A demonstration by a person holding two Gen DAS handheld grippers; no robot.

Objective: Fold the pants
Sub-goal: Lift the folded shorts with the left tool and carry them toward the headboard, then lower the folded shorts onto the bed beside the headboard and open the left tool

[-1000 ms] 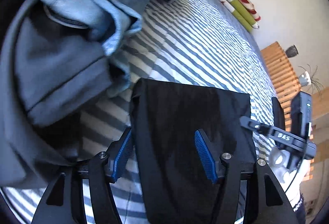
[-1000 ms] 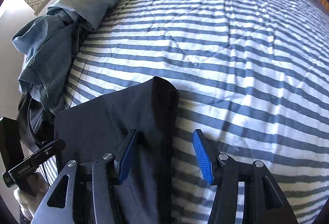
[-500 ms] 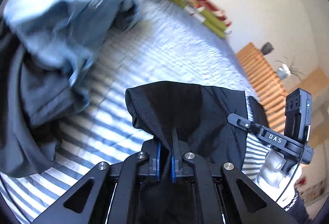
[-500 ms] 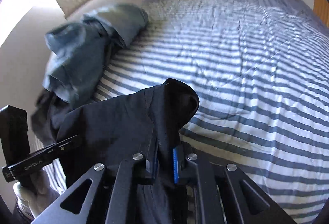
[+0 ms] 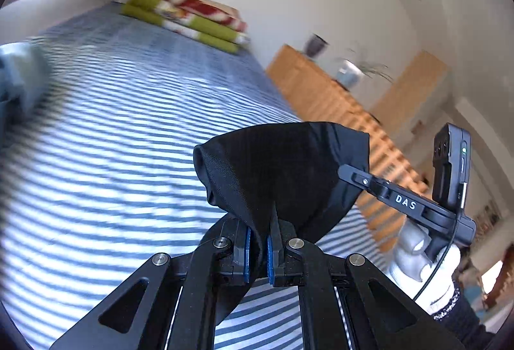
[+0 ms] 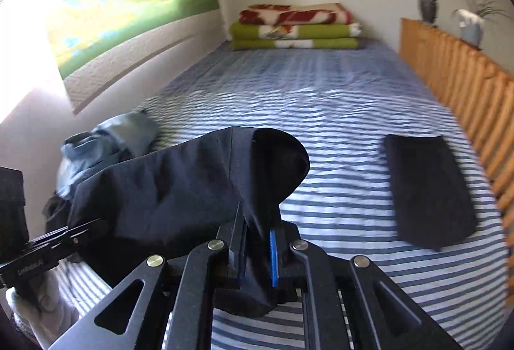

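The black pants hang bunched and lifted above the striped bed, a fold pinched in the left gripper and another in the right gripper, both tilted downward with blue pads pressed on cloth, a gloved hand gripping the right one's handle.

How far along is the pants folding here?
Done: one dark folded garment lies flat on the striped bed. In hand: the black pants, folded, pinched by the left tongs and the right tongs, off the bed. Left: a crumpled pile of blue clothes waits unfolded.
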